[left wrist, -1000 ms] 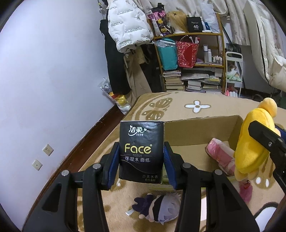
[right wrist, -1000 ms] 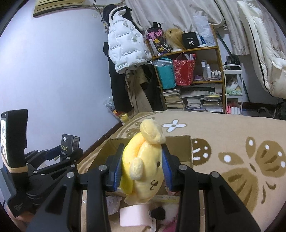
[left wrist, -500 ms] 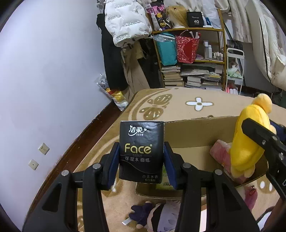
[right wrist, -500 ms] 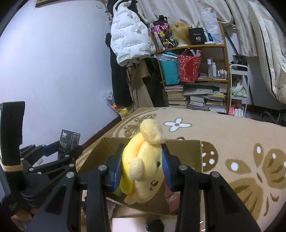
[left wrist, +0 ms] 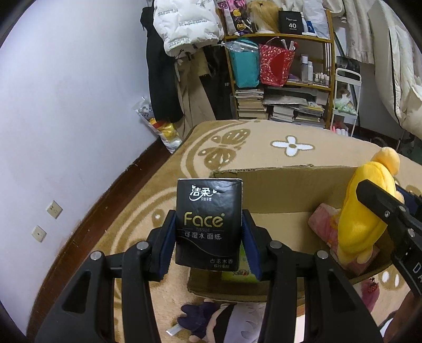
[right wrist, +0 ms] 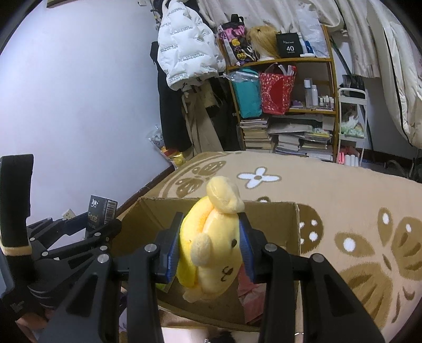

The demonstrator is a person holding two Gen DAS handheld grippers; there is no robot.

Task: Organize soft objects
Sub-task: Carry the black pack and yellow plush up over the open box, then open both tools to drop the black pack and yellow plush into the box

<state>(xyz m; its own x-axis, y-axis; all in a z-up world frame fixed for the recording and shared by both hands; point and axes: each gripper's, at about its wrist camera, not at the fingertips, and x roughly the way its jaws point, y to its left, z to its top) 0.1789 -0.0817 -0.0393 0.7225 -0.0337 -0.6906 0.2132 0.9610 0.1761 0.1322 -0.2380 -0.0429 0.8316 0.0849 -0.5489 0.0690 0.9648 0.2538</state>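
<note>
My left gripper (left wrist: 208, 237) is shut on a black tissue pack (left wrist: 208, 224) printed "Face", held upright over the near left corner of an open cardboard box (left wrist: 277, 184). My right gripper (right wrist: 211, 250) is shut on a yellow plush dog (right wrist: 211, 245), which hangs over the box (right wrist: 271, 221). From the left wrist view the plush (left wrist: 361, 211) shows at the right, above a pink soft item (left wrist: 324, 224) lying inside the box. The right wrist view catches the tissue pack (right wrist: 101, 211) at the far left.
The box stands on a beige patterned rug (left wrist: 250, 142). A dark-haired plush doll (left wrist: 224, 319) lies on the rug in front of the box. A cluttered shelf (left wrist: 279, 79) with books and bags and a hanging white jacket (left wrist: 184, 23) stand at the back wall.
Both grippers have moved forward and down over the box with their loads; the box has grown larger in both views. The grips look the same.
</note>
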